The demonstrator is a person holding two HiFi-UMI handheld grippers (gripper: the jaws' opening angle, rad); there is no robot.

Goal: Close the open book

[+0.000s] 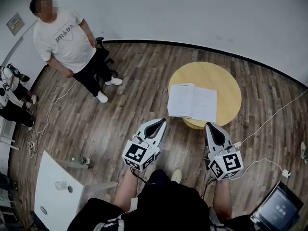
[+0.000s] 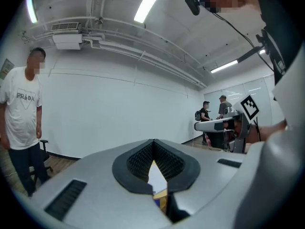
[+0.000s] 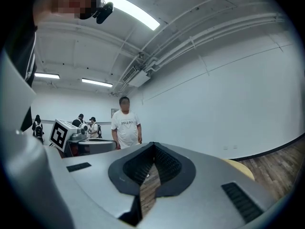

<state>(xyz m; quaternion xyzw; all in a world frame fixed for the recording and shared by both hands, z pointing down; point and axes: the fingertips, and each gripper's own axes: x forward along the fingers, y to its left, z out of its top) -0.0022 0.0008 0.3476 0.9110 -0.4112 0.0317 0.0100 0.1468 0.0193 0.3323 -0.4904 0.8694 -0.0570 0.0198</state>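
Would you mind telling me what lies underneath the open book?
The open book rests on the round yellow table, and its near-left corner seems to jut past the rim over the wooden floor. The pages cover the tabletop beneath, so anything there is hidden.

Open book [image 1: 192, 102], white pages up, lying flat on the round yellow table [image 1: 226, 83], near its edge

White-paged book [image 1: 192, 101] on pale yellow table [image 1: 226, 81] just ahead of grey left gripper [image 1: 160, 122], right gripper [image 1: 211, 126]; brown wood-grain floor [image 1: 144, 71] beneath both.
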